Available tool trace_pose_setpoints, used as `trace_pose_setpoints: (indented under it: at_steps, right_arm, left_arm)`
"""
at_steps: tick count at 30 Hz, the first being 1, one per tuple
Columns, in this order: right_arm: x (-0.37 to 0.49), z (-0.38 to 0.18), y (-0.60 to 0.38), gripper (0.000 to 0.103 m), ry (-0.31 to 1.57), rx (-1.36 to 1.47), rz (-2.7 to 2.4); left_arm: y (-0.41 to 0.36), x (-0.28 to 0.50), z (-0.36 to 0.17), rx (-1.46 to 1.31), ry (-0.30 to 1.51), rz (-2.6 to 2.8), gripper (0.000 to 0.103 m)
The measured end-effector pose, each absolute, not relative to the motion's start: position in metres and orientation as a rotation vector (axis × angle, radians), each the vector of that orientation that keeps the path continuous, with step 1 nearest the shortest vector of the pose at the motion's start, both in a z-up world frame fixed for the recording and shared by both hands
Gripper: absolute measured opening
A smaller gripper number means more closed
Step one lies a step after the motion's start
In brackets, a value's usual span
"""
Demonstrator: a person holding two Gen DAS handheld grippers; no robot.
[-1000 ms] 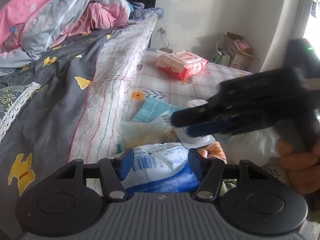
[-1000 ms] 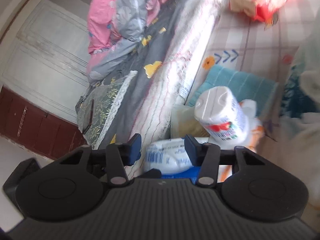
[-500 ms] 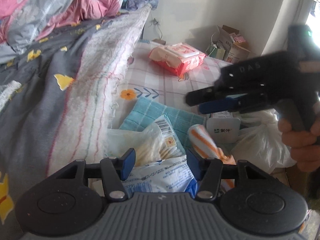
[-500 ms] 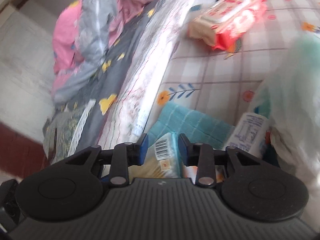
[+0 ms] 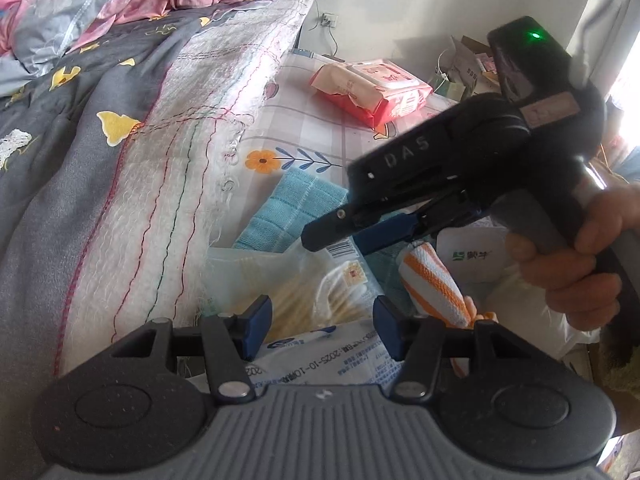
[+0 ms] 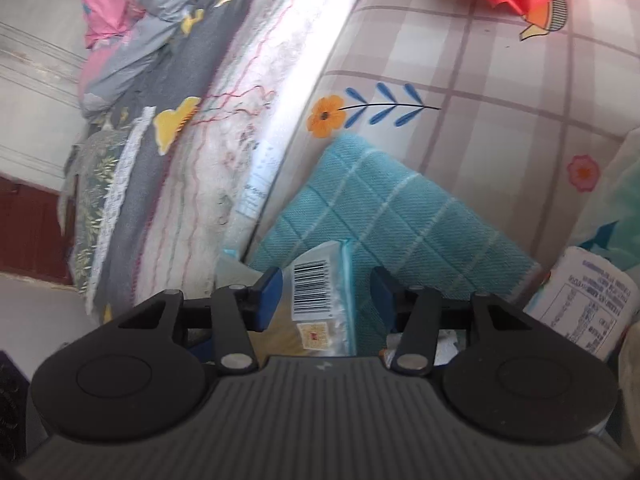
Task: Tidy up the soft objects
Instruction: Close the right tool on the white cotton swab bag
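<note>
We've got the swab bag [image 6: 320,300] dead ahead between the right gripper [image 6: 325,292] fingers, closing, no contact yet; long axis runs along them. Left gripper [image 5: 322,328] released, just beside it.

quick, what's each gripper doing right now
left gripper: open, holding nothing, above a blue and white packet.
right gripper: closing, fingers not yet pressing the cotton swab bag between them.

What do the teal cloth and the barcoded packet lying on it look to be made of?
Teal cloth: woven cotton-like towel fabric, matte, judging by its ribbed weave and pale grid lines. Barcoded packet: thin clear plastic film, glossy, since the cotton swabs inside show through and a printed barcode label is stuck on it. The exact fibre and plastic can't be told.
</note>
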State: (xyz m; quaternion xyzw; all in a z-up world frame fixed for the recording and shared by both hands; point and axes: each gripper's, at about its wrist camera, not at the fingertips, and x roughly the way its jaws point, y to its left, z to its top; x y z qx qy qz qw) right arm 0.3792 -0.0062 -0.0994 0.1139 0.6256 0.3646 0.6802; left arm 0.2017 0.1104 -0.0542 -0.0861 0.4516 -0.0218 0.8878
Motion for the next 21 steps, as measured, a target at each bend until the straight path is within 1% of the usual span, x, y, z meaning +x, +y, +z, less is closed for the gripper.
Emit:
trace_pose_setpoints:
  at_steps: [1, 3, 6, 8, 14, 18, 21]
  right_arm:
    - [0.379, -0.099, -0.007, 0.030, 1.402, 0.263, 0.823]
    - [0.378, -0.097, -0.011, 0.018, 1.389, 0.282, 0.826]
    - [0.378, -0.090, -0.019, 0.008, 1.348, 0.319, 0.820]
    - [0.378, -0.080, -0.024, 0.007, 1.304, 0.334, 0.816]
    - [0.380, -0.031, -0.046, 0.005, 1.132, 0.339, 0.798]
    - [0.367, 0.011, -0.063, 0.005, 0.967, 0.201, 0.786]
    - [0.343, 0.032, -0.068, 0.005, 0.834, 0.000, 0.754]
  left_arm:
    - [0.110, 0.202, -0.054, -0.177, 0.938, -0.044, 0.056]
    - [0.109, 0.202, -0.053, -0.175, 0.934, -0.045, 0.056]
    - [0.107, 0.200, -0.050, -0.172, 0.923, -0.045, 0.056]
    - [0.106, 0.197, -0.045, -0.175, 0.907, -0.055, 0.058]
    - [0.106, 0.191, -0.033, -0.180, 0.880, -0.051, 0.059]
    - [0.112, 0.184, -0.025, -0.209, 0.863, -0.042, 0.059]
    - [0.116, 0.176, -0.020, -0.227, 0.851, -0.032, 0.059]
